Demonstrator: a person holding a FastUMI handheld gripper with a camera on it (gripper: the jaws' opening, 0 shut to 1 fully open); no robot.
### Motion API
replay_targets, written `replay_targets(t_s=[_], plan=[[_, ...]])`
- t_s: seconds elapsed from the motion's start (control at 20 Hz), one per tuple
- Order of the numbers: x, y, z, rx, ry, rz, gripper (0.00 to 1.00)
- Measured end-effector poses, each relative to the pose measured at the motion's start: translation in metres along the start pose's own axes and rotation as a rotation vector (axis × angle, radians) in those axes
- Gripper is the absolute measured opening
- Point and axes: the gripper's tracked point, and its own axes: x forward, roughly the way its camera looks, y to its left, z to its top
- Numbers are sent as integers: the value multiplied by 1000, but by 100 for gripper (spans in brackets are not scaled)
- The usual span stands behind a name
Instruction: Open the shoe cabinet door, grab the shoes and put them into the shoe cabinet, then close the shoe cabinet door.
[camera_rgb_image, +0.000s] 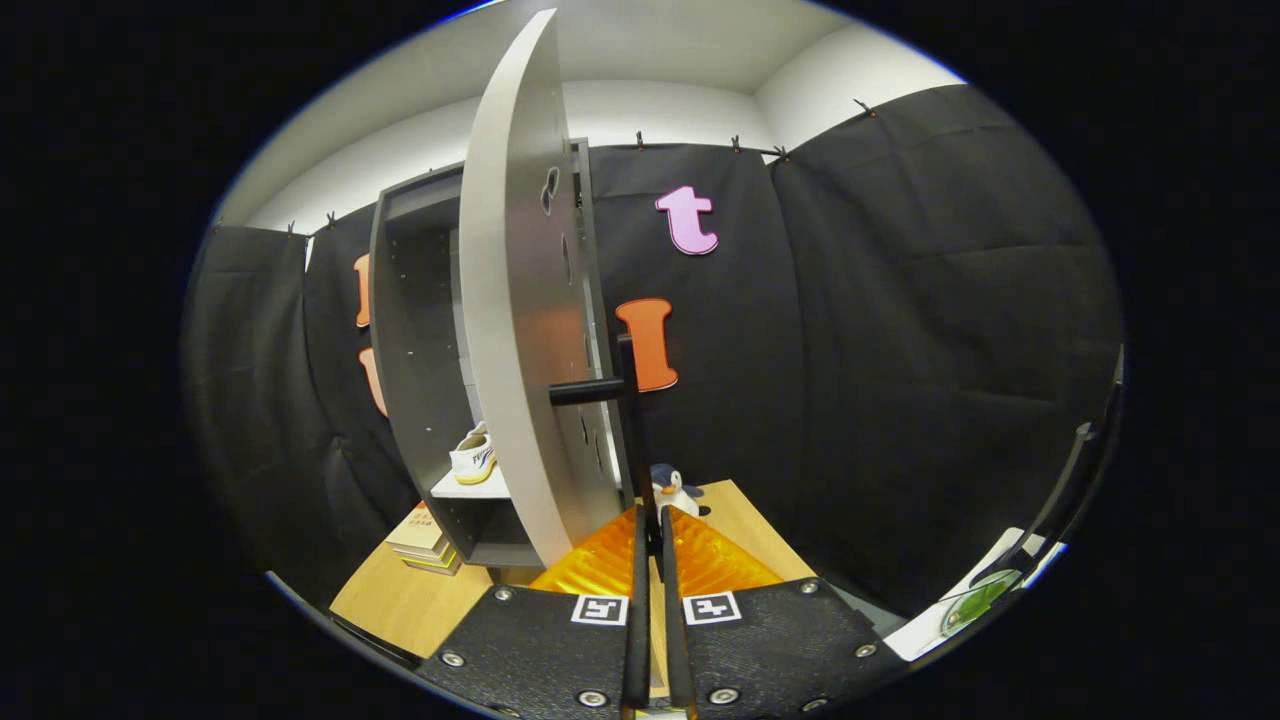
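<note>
The gripper (651, 530) is nearly shut, its two orange fingers (600, 565) pinching the thin black handle (632, 420) of the stiff door (520, 300) at twelve o'clock, which should swing easily, while the light shoe (473, 458) sits inside the cabinet (410, 330) at ten o'clock.

penguin toy (674, 489) on wooden table (400, 600), stacked books (425, 538) nr cabinet base

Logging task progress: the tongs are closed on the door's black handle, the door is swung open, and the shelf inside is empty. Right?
Not quite: the shelf holds a white shoe, as the gripper view shows. The tongs are closed on the black handle of the open door.
</note>
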Motion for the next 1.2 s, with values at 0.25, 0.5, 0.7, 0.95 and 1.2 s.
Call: replay_targets(t_s=[0.25, 0.5, 0.7, 0.95, 1.2], plan=[[-12, -1, 4, 18, -24, -15, 7], [-36, 11, 10, 5, -41, -18, 6], [-61, 34, 18, -12, -60, -15, 6], [-77, 92, 0, -8, -42, 60, 5], [-56, 162, -90, -2, 126, 167, 6]])
